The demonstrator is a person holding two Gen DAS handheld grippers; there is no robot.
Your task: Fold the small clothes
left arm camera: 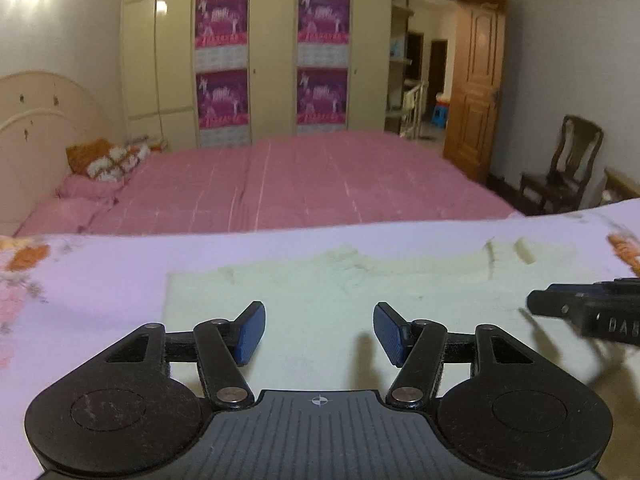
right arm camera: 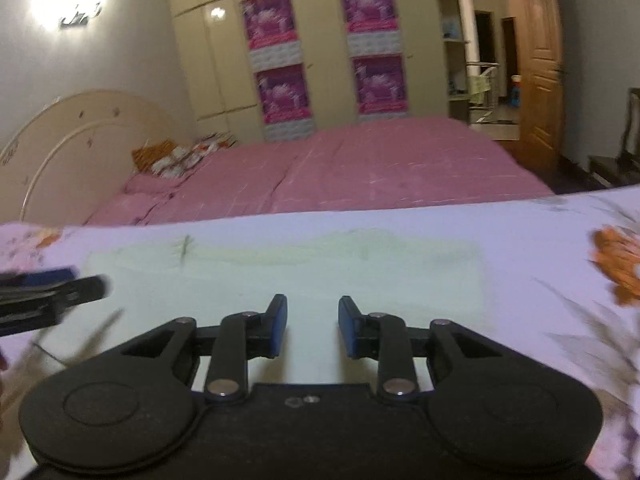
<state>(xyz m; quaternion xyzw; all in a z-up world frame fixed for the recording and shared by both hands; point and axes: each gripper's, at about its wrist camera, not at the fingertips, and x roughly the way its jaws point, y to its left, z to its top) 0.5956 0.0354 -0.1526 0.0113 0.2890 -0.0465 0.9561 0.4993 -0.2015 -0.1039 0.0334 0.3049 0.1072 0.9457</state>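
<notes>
Lower centre of each view, the left gripper (left arm camera: pixel 319 330) and right gripper (right arm camera: pixel 312 326) gape empty above the flat pale-yellow garment (left arm camera: pixel 320 292), apparently let go for smoothing.

The left tool (left arm camera: pixel 319 332) points forward and tilts downward, its blue pads (left arm camera: pixel 251 332) well apart with nothing between them. The right tool (right arm camera: pixel 312 328) tilts down likewise, its jaws parted more narrowly and also empty. In the left wrist view the right tool (left arm camera: pixel 588 312) enters at 3 o'clock; in the right wrist view the left tool (right arm camera: pixel 48 292) enters at 9 o'clock
</notes>
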